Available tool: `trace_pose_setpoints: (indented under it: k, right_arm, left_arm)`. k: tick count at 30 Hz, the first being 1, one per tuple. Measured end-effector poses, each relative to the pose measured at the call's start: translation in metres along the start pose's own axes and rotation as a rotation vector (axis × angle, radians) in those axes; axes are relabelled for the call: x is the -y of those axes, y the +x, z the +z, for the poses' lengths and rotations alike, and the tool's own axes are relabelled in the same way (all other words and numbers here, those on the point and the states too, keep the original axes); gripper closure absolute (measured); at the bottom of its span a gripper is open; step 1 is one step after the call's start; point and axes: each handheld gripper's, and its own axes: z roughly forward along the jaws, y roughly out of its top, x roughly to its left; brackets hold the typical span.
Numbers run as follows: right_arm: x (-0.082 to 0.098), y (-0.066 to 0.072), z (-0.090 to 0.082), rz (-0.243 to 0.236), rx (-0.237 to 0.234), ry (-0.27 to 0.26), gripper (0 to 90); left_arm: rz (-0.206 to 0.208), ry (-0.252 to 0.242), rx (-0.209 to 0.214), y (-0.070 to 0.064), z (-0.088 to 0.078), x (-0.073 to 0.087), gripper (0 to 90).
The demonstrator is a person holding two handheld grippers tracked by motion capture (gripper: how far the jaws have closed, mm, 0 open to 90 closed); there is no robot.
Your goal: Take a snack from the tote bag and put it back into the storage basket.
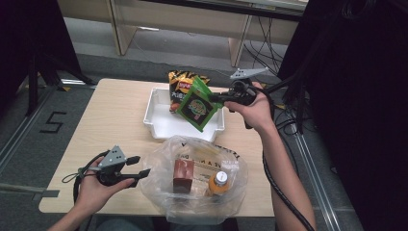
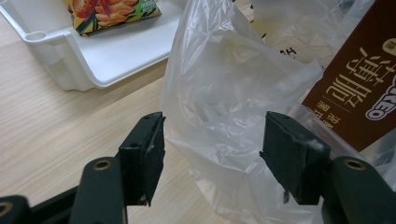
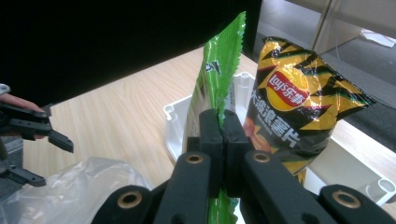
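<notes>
A green snack bag hangs above the white tray, pinched at its edge by my right gripper; the right gripper view shows the jaws shut on that green bag. A yellow-black chip bag leans in the tray's far end, also seen as the chip bag. My left gripper stands open beside the clear plastic bag; the plastic bag's wall lies between the open jaws without being pressed. Inside it stand a brown carton and an orange bottle.
The wooden table has bare room to the left of the tray. Its front edge runs just below the plastic bag. Dark curtains, cables and desk legs stand beyond the table's far and right sides.
</notes>
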Motion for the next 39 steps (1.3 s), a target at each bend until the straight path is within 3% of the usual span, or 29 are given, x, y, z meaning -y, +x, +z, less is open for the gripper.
trace_pose_setpoints:
  k: [20,28,39]
  right_arm:
    - [-0.001,-0.011,0.021,0.028,0.021,0.037,90.0]
    - [-0.001,-0.013,0.027,0.019,0.039,0.030,90.0]
    - [-0.002,-0.015,0.039,0.007,0.048,0.061,90.0]
  left_arm:
    - [-0.004,-0.003,0.003,0.000,0.000,0.000,38.4]
    - [-0.005,-0.004,0.005,0.001,-0.001,0.000,38.5]
    - [-0.005,-0.003,0.005,0.001,-0.001,0.000,38.4]
